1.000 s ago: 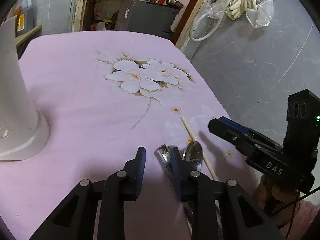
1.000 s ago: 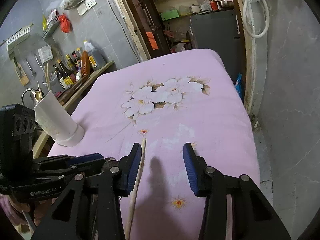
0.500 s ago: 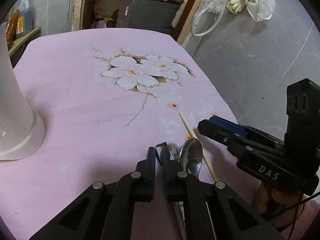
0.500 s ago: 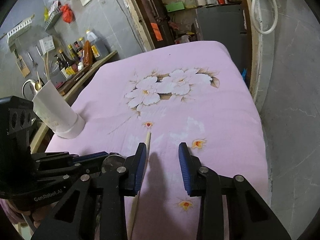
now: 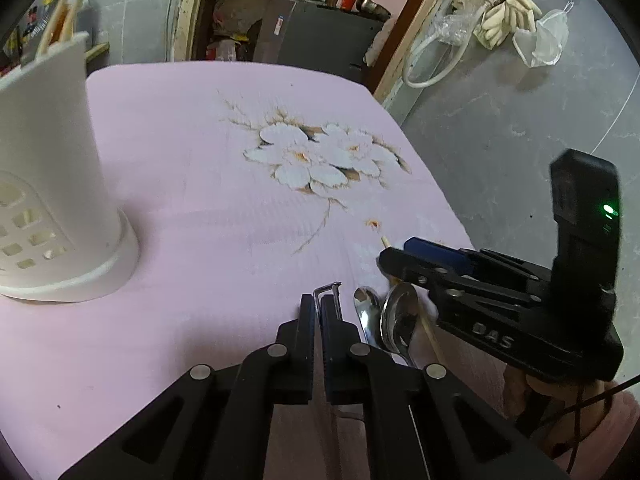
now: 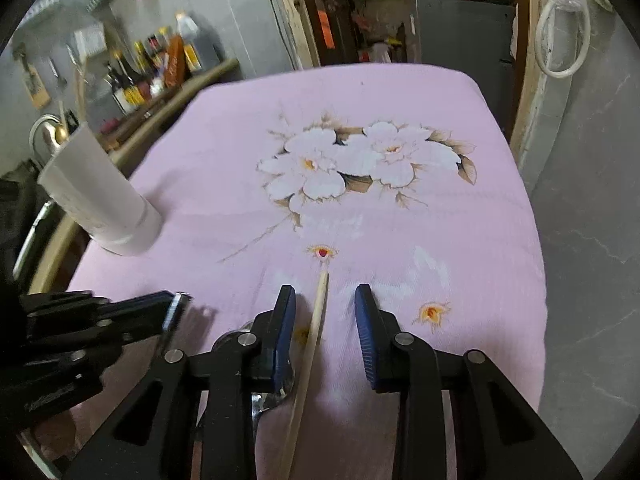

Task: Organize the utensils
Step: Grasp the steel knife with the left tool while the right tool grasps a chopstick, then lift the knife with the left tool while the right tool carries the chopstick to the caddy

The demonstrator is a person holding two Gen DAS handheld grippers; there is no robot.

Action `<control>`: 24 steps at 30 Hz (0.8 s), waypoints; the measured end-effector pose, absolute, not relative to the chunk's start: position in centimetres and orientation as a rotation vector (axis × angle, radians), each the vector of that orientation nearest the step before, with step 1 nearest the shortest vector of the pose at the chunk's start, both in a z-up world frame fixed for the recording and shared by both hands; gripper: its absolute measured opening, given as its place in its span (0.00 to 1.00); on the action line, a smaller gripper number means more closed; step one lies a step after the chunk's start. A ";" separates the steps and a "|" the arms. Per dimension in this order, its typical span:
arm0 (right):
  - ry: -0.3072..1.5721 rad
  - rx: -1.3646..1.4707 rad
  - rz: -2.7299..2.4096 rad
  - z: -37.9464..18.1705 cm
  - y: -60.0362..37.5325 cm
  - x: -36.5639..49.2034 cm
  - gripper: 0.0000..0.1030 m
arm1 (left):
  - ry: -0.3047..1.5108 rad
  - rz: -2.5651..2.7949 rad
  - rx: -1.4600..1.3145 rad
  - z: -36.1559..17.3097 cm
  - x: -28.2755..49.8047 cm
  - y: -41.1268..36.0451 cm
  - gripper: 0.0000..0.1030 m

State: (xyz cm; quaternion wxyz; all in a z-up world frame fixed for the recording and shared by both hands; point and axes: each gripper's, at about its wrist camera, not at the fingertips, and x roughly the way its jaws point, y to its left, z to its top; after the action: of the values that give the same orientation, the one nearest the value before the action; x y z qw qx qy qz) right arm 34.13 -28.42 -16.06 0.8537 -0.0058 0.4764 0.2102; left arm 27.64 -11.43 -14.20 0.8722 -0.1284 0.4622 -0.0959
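1. Closure: left gripper (image 5: 319, 312), open a second ago, now has its jaws clenched on a thin steel utensil (image 5: 329, 289), ready to lift toward the white perforated holder (image 5: 52, 184).
2. Right gripper (image 6: 325, 322) jaws are closing around a pale wooden chopstick (image 6: 316, 320), not yet pinched.
3. Two glossy spoons (image 5: 394, 320) lie on the pink floral-clothed bench (image 5: 200, 200).

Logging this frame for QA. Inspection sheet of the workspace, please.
Surface: pink floral cloth over the table.
Job's things: white utensil holder standing at left; two spoons and a chopstick lying on the cloth.
Clutter: nothing seen on the cloth.
Grippers: left gripper shut on a thin metal utensil; right gripper closing, chopstick between its fingers, untouched.
Cables: dark cord by the right hand.
Surroundings: bottle shelf, grey wall, doorway.
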 end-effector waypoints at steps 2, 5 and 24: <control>1.029 -0.048 0.412 -15.8 -27.8 34.3 0.21 | 0.956 -0.198 -0.267 -13.8 27.5 -11.4 0.03; 1.053 -0.083 0.375 -15.7 -27.4 34.4 0.13 | 0.939 -0.193 -0.260 -13.3 27.4 -11.3 0.03; 0.810 0.232 0.351 -10.1 -31.6 29.6 0.04 | 0.809 -0.205 -0.264 -9.1 26.0 -8.5 0.02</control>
State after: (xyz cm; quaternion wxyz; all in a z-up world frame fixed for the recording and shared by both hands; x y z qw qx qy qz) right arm 29.59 -31.62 -10.12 0.8976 0.1121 0.3912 0.1693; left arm 26.00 -8.47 -9.10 0.9059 -0.1277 0.3915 -0.0991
